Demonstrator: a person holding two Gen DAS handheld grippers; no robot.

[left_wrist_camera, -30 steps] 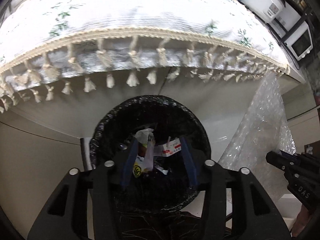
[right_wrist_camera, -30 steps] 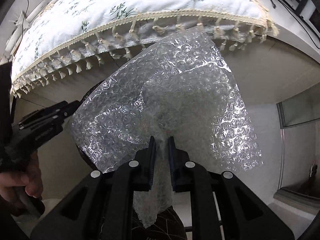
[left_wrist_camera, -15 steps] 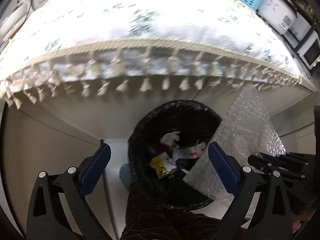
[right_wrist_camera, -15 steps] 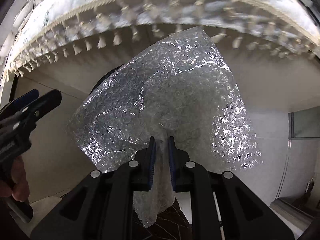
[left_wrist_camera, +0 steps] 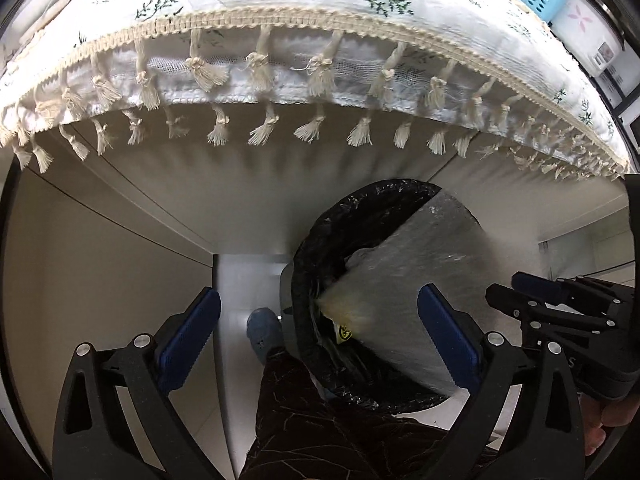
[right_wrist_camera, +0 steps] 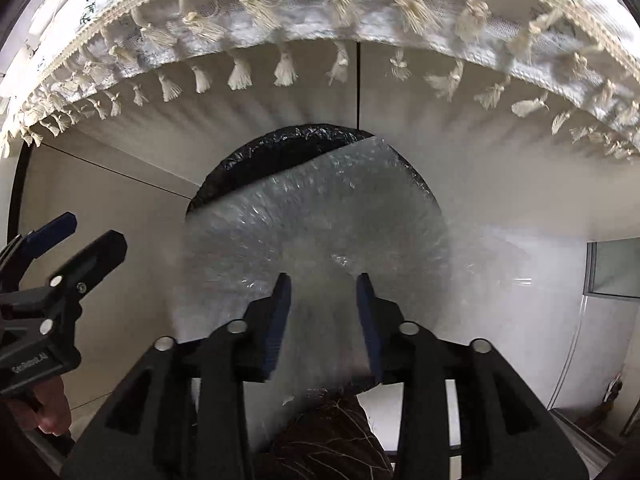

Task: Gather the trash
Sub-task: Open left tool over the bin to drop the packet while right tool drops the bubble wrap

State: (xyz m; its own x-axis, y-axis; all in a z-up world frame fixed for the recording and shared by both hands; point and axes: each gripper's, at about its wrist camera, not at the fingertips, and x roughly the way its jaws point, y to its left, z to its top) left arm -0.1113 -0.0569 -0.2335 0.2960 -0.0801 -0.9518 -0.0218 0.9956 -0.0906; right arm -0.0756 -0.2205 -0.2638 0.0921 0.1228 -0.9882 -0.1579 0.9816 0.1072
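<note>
Pale cabinet fronts rise behind a tabletop (left_wrist_camera: pixel 600 184) draped in a white, leaf-printed cloth (left_wrist_camera: pixel 304 4) whose knotted cream tassels hang over its front edge. Below that edge, on the floor, stands a round bin lined with a crinkled black bag (left_wrist_camera: pixel 320 232).

Blurred with motion, a sheet of bubble wrap (right_wrist_camera: pixel 320 216) lies across the bin's mouth and covers most of it, leaving only a dark crescent at the far rim. The right tool (right_wrist_camera: pixel 324 292) hangs above its near edge with its blue-padded fingers spread and nothing between them. The left tool (left_wrist_camera: pixel 320 320) is spread wider and empty, over the bin's near left rim beside a blue shoe (left_wrist_camera: pixel 262 330).

I'd judge the wrap to be very light, limp and springy, with a slick, pimpled plastic skin. It will likely billow and sit up rather than settle, so it may need pressing down. If it must be taken again, pinching a gathered fold near an edge seems best, since a single flat layer could slide between the pads. It isn't fragile.
</note>
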